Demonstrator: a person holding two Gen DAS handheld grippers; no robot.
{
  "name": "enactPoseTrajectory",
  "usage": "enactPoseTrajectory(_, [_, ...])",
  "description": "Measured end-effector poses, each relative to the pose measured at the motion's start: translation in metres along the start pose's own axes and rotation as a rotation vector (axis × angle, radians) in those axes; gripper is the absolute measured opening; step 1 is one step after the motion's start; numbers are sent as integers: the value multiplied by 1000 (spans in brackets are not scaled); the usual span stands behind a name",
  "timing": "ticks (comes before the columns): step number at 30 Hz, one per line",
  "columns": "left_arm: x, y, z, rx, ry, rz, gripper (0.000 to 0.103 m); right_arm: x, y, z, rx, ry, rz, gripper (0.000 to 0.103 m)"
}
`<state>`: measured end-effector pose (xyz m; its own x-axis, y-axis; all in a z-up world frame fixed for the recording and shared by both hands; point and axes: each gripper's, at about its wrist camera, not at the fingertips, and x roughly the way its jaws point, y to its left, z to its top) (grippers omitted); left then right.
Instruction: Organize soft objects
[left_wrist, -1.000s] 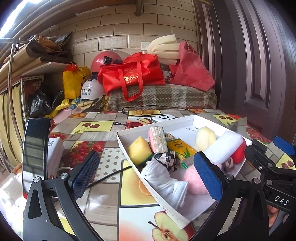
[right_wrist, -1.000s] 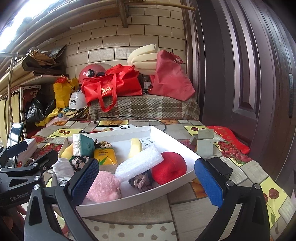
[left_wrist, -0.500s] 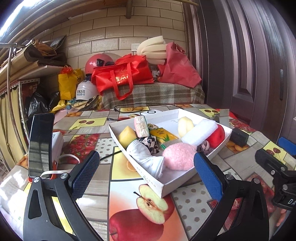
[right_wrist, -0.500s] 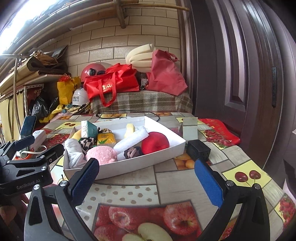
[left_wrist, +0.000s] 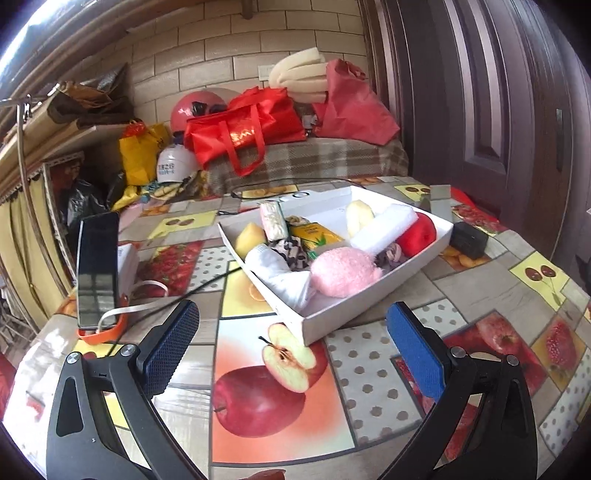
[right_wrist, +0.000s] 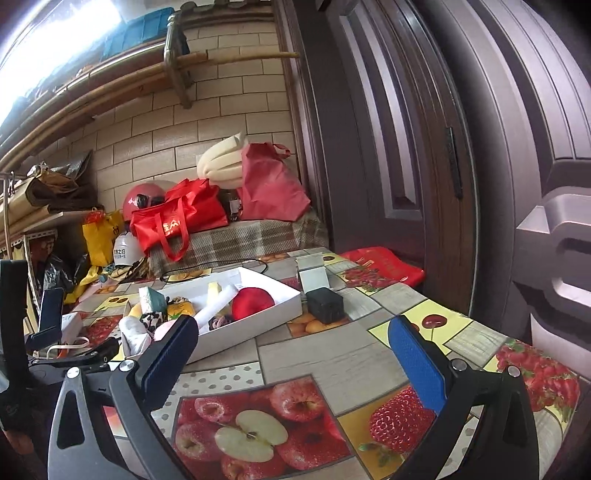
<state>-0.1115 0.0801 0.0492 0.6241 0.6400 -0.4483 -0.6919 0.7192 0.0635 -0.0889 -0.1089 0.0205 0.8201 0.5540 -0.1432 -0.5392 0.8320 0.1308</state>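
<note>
1. White tray (left_wrist: 373, 299) of soft things: ahead of both sets of fingers on the fruit-print tabletop (left_wrist: 369, 373), long axis slanting from near-left to far-right in the left wrist view, near corner pointing between the left fingers.
2. Left gripper (left_wrist: 291, 350): spread wide, holding nothing, well short of the tray yet the nearer of the two; tray lies straight ahead and a little right of its midline.
3. Right gripper (right_wrist: 291, 358): likewise spread and empty, farther back; tray lies ahead and to the left, partly hidden behind its left finger.
4. White foam roll (left_wrist: 384, 229): lies across the far half of the tray, long axis near-left to far-right, resting beside the red cushion (left_wrist: 417, 234).
5. Pink fluffy ball (left_wrist: 343, 271): nearest soft thing to the left fingers, against the near wall, touching the white cloth (left_wrist: 277, 273).
6. Seen only from the left wrist: the tray's full contents, including the yellow sponge (left_wrist: 250, 240) and the spotted fabric.
7. Seen better from the right wrist: the black box (right_wrist: 325, 304) just beyond the tray's right end, apart from it, and part of the left gripper's body at lower left.
</note>
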Motion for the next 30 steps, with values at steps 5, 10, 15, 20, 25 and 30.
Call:
enactPoseTrajectory(5, [2,-1,0,25,11,43,103,0,0,-1,7,-2,-24,103])
enactPoseTrajectory(10, [-9,-5,-1,52,-30,66,103,-6,-7,-2,35,-28,-30,103])
enactPoseTrajectory(15, [-6,-3,-1,39,-6,53,103,-7,-6,-2,33,-29,-31,103])
enactPoseTrajectory(20, [-8,0,0,17,-10,44,103,-7,-6,-3,38,-26,-31,103])
enactPoseTrajectory(25, [-8,-1,0,23,-10,39,103,-5,-7,-3,44,-15,-35,103])
enactPoseTrajectory(30, [-6,1,0,9,2,30,103,-5,-7,-3,42,-15,-36,103])
